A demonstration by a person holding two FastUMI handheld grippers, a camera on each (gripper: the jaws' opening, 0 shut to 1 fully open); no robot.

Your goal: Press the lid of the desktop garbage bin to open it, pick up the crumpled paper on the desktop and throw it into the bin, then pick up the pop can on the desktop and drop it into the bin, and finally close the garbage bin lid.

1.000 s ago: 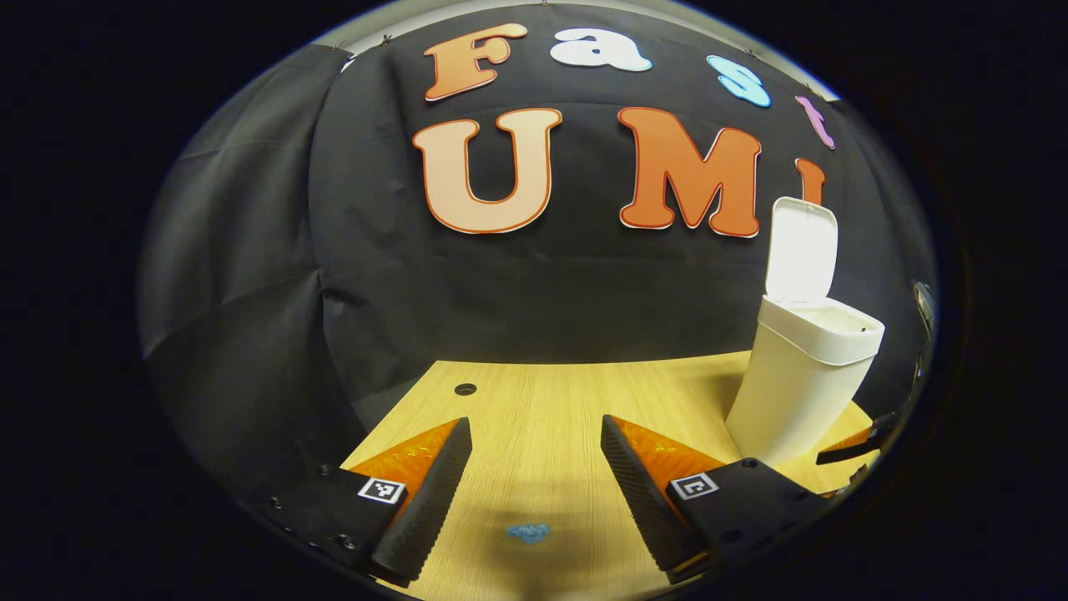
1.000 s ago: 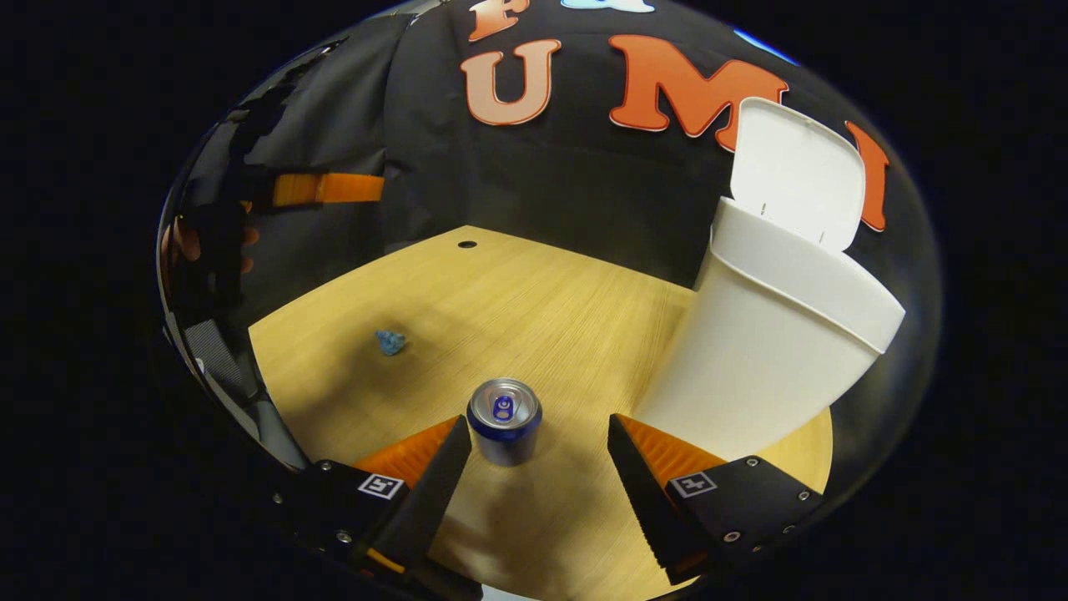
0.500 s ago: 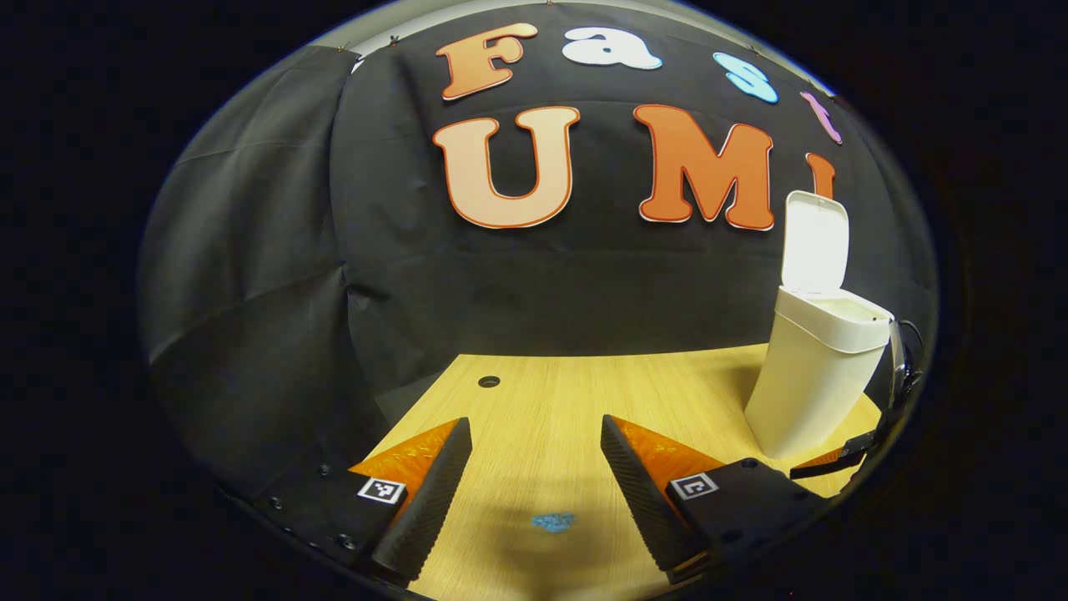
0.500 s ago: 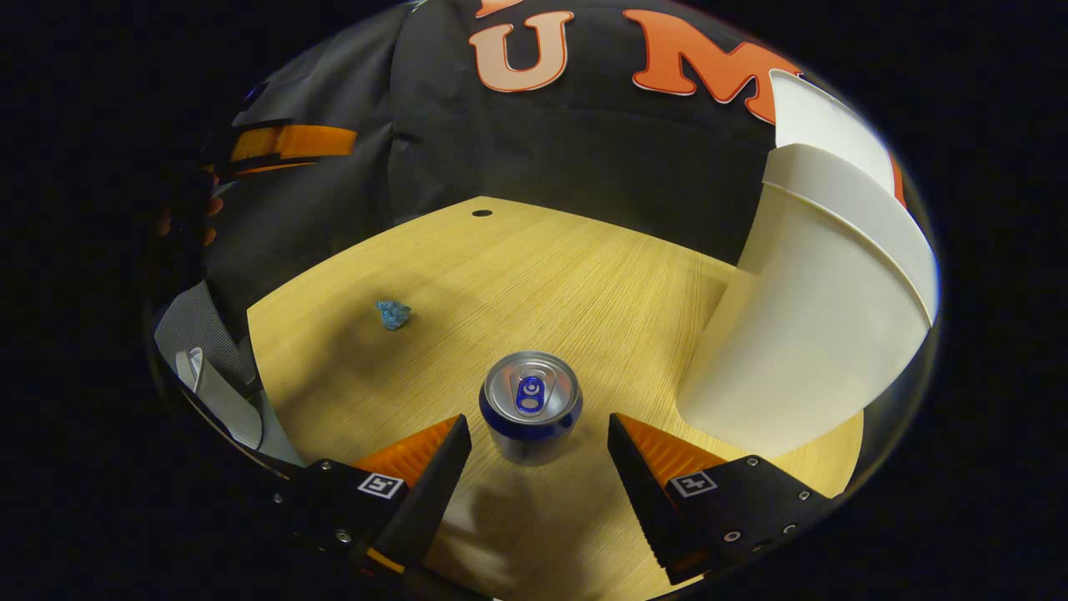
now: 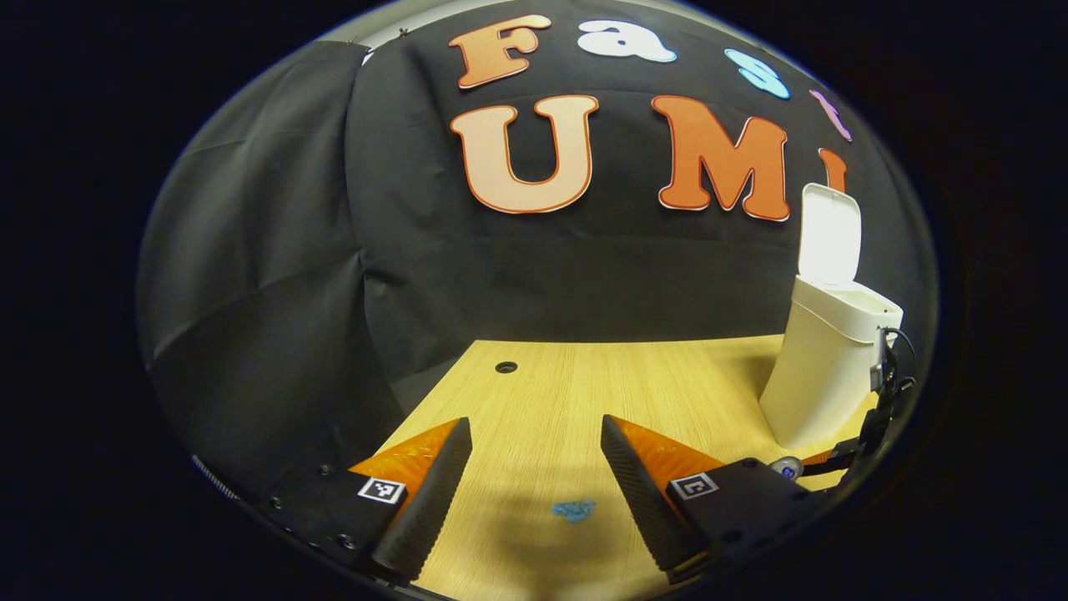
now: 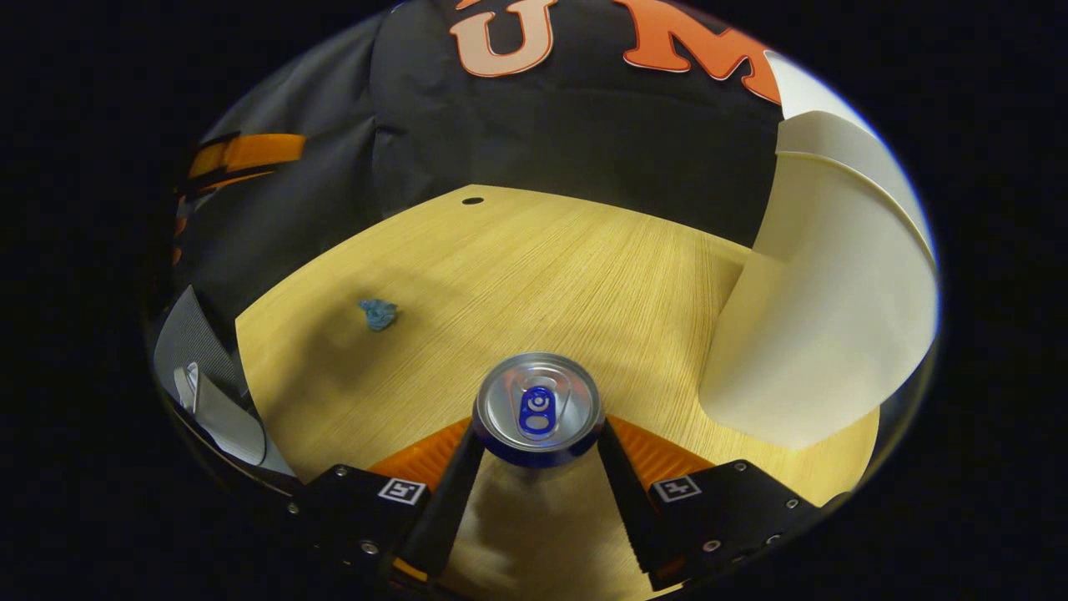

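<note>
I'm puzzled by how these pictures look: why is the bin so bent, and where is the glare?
Right gripper view: the fisheye lens bows the bin near the edge; the can top gleams and a shadow falls below it. Left gripper view: the open lid is washed out bright, and a soft shadow surrounds the crumpled paper.

Left gripper view looks low across the desk (image 5: 584,392); right gripper view looks steeply down, sharing it.

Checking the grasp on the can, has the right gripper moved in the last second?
Yes. The right gripper came forward toward the pop can, and its fingers closed against the can's sides; the garbage bin slid rightward in the right gripper view.
</note>
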